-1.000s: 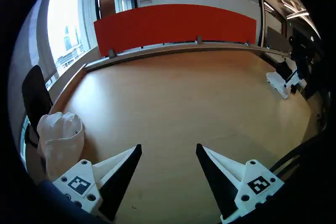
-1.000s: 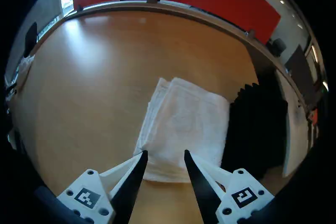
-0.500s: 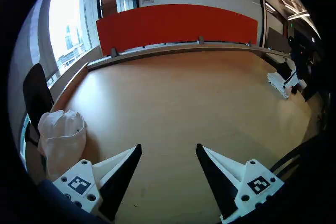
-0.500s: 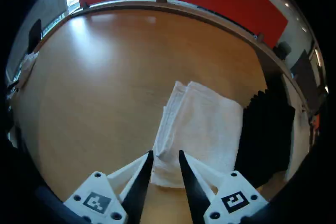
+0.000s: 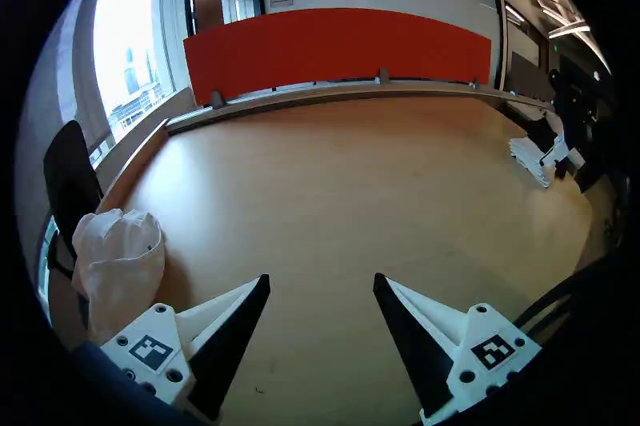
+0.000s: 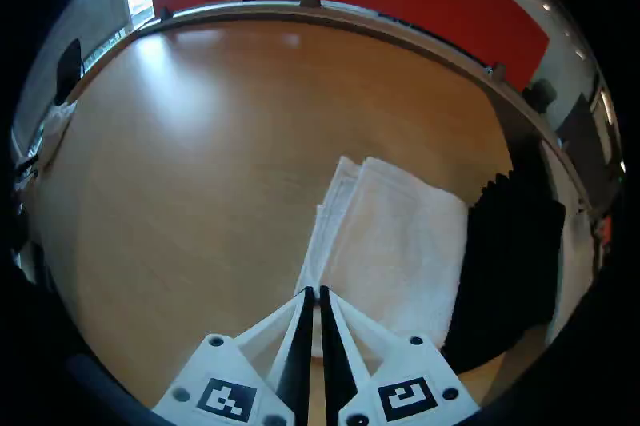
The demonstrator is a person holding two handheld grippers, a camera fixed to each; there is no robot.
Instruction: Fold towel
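Since the earlier frame, the jaws of the right gripper (image 6: 314, 292) have been brought together from a clear gap to a hairline slit, and the view has been drawn slightly nearer to the towel (image 6: 392, 238). The left gripper (image 5: 320, 286) is hardly shifted. Its jaws are held wide apart above the bare surface (image 5: 344, 178), with nothing between them.

The towel is seen lying on the surface as a white, already doubled rectangle, just beside a dark ribbed object (image 6: 512, 254). Its near left corner is caught at the tips of the right jaws, so a grip on the towel is judged to be made, though how many layers are taken cannot be told. In the left gripper view the towel is found far off at the right, well apart from the left jaws, and a white bag (image 5: 120, 262) is seen at the left.

The step in hand is judged to be the seizing of a corner for the next fold. It is best done if the pinch is held firm, the corner is lifted only enough for the cloth to clear itself, and the edge is carried straight across and laid flush on the opposite edge. The stacked layers along the left side should be watched, since they may be dragged askew. The edge would be kept level if the left gripper were brought to the other near corner.
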